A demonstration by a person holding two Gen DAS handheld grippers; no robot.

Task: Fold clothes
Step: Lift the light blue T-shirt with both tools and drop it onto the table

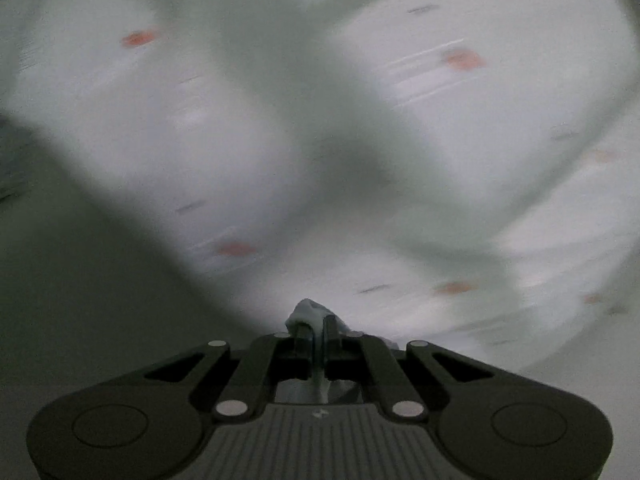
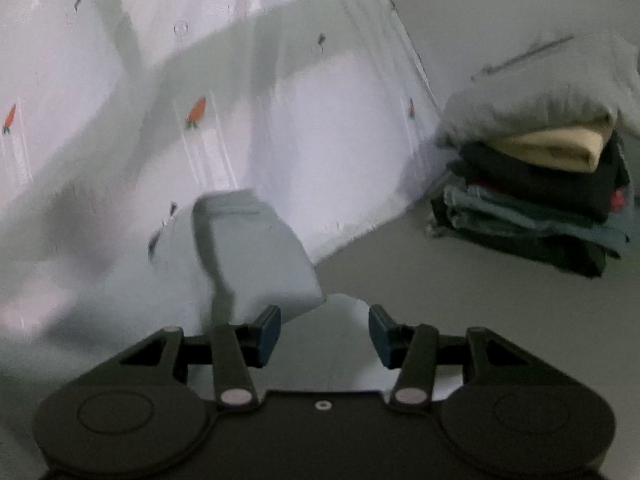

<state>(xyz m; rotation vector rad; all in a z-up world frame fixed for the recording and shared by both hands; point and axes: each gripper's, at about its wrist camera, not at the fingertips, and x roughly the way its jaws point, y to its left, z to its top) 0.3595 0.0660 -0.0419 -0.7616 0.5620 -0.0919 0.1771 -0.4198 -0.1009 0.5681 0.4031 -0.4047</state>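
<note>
One white garment (image 1: 248,152) with small orange carrot prints is recorded, spread over a pale grey table (image 2: 460,304); it fills most of the left wrist view, blurred, and the left and far part of the right wrist view. Five or so orange prints are counted in the left view, two clear ones in the right.

One left gripper (image 1: 315,330): its jaws are closed tight on a small bunch of the garment's pale cloth, which is pinched between the two black fingers.

One right gripper (image 2: 325,332): its two blue-padded fingers (image 2: 268,330) are held about half apart, and nothing is gripped. A folded pale blue-grey edge of the cloth is seen just beyond the left pad; contact cannot be told.

One stack of folded clothes (image 2: 536,192) is noted on the table at the right, near the garment's edge: a grey piece on top, a cream one under it, then dark and blue-grey layers, not exactly countable.
</note>
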